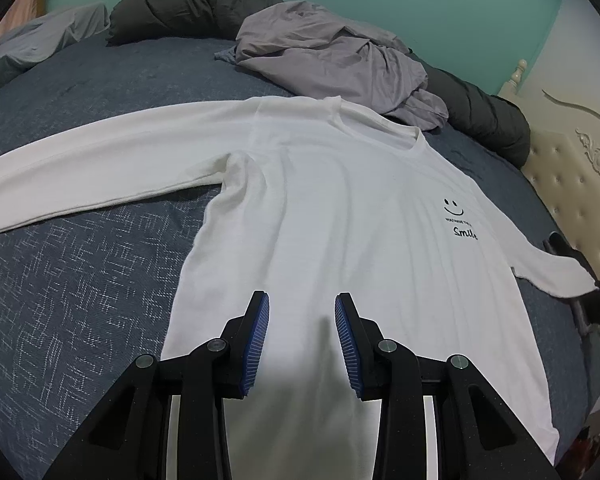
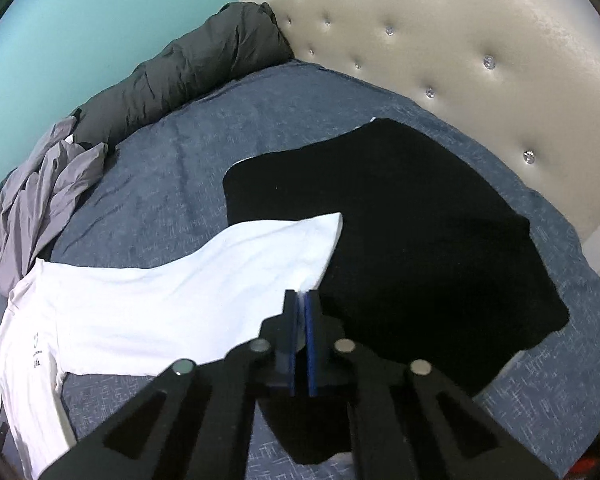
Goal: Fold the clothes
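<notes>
**Now: white shirt flat on the bed, one cuff pinched**

Leftmost, the white shirt's point(image 1: 320, 208) long sleeve point(image 1: 100, 160) stretches across the blue bedspread point(image 1: 80, 280). Over the shirt's lower body hovers the left gripper point(image 1: 302, 340), its blue pads spread apart with nothing pressed between them. A grey garment point(image 1: 340, 60) lies crumpled beyond the collar. Further right, the right gripper point(image 2: 302, 300) is pressed together on the other sleeve's cuff point(image 2: 312, 248), which overlaps a black garment point(image 2: 420, 220) near the headboard point(image 2: 460, 40).
</notes>
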A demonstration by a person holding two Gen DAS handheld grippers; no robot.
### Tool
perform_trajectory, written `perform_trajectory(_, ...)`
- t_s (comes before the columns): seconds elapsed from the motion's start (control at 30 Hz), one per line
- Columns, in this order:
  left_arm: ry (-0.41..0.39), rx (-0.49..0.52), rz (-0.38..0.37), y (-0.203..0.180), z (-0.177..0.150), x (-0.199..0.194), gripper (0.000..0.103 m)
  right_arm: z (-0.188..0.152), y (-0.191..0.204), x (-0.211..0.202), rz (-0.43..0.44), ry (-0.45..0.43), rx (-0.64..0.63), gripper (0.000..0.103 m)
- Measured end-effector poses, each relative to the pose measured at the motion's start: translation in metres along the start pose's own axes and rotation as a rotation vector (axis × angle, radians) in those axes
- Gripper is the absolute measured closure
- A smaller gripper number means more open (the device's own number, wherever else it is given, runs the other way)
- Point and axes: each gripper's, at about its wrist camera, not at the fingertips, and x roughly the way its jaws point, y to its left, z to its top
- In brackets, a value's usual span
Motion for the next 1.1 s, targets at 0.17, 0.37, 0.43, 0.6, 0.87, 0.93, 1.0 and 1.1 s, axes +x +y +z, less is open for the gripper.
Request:
perform_trajectory(0.17,0.002,0.006,0.0,-0.001,0.0,0.001,0.065,0.005,-0.014,-0.007,-0.038,-0.056,0.027,0.101)
perform_trajectory(0.37,0.007,0.009,0.0,-0.001,-0.001,0.0,0.065,0.003,-0.025,0.001,-0.017,-0.026,0.076,0.1)
perform_trajectory(0.43,0.011,0.011,-0.002,-0.001,-0.001,-0.001,0.065,0.004,-0.025,0.0,-0.017,-0.035,0.082,0.097)
perform_trajectory(0.6,0.024,0.024,-0.019,-0.002,0.002,-0.013,0.065,0.001,-0.019,-0.026,-0.067,-0.097,0.07,0.076)
perform_trajectory(0.87,0.073,0.063,-0.024,-0.001,0.005,-0.06,0.062,-0.04,0.013,-0.09,0.09,-0.139,0.022,0.075)
perform_trajectory(0.93,0.09,0.063,-0.021,0.006,0.003,-0.079,0.061,-0.056,0.025,-0.097,0.159,-0.098,0.008,0.075)
perform_trajectory(1.0,0.108,0.06,-0.015,0.015,0.0,-0.097,0.061,-0.077,0.043,-0.101,0.237,-0.034,-0.028,0.075)
perform_trajectory(1.1,0.147,0.043,-0.01,0.03,-0.009,-0.12,0.059,-0.112,0.075,-0.103,0.334,0.092,-0.106,0.074)
